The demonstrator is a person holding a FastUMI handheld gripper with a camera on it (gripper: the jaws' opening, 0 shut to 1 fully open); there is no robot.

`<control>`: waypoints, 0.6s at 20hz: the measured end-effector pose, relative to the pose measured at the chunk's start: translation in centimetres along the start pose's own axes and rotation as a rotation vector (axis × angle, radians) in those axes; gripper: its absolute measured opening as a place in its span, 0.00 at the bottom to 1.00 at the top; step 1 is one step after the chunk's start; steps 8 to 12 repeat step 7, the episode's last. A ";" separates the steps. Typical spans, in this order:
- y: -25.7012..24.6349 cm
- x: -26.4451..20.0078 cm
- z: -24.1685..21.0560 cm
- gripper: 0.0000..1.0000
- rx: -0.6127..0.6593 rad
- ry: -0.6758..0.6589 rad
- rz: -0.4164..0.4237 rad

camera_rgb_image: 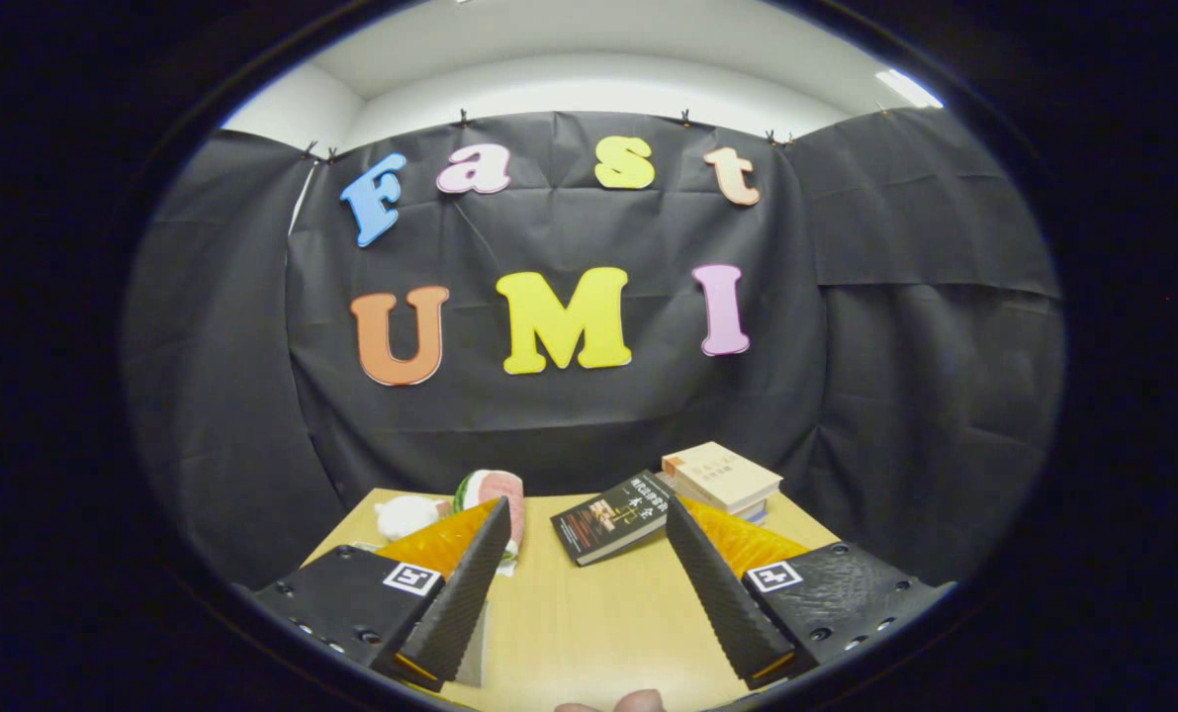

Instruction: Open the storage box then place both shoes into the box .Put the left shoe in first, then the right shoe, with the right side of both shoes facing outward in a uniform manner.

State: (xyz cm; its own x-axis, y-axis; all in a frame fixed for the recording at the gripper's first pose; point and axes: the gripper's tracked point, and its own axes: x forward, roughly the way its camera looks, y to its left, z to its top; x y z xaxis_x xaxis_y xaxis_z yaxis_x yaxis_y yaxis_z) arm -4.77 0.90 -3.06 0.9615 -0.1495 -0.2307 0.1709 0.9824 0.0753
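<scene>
Jaws of the handheld gripper (586, 564) stand wide apart above a pale wooden counter (598, 623), holding nothing, with bare wood between them; a fingertip (638, 701) of the person holding the tool shows at the near edge; just ahead of the fingers a dark-covered book (613, 516) lies flat and slightly askew, and beyond it, toward the right, a small stack of books (722, 479) sits near the far edge of the counter; beyond the left finger rest a white soft thing (406, 515) and a pink, white and green soft toy (495, 492), partly hidden by the finger, so what they are cannot be told for certain; a black cloth wall (569, 415) closes off the booth behind; neither the storage box nor either shoe can be made out among these things, so where they lie, and whether the box is shut, open or already filled, cannot be told; judged from this alone, the gripper is held level and free, which fits both a pause ahead of reaching for the box and a withdrawal after the shoes are stowed; any move to come calls first for bringing the box and shoes ahead of the fingers.
</scene>
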 end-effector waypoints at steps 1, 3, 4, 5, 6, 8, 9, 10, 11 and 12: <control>0.2 0.0 0.1 0.96 0.002 0.001 0.003; 0.1 0.2 0.1 0.96 0.004 -0.001 0.003; 0.1 0.2 0.2 0.96 0.001 -0.003 0.004; 0.4 0.2 0.3 0.96 -0.001 -0.005 0.007; 0.5 0.4 0.2 0.96 -0.004 -0.006 0.011; 0.8 0.3 0.2 0.96 -0.009 -0.005 0.015; 0.8 0.3 0.2 0.96 -0.009 -0.005 0.015; 0.8 0.3 0.2 0.96 -0.009 -0.005 0.015; 0.8 0.3 0.2 0.96 -0.009 -0.005 0.015; 0.8 0.3 0.2 0.96 -0.009 -0.005 0.015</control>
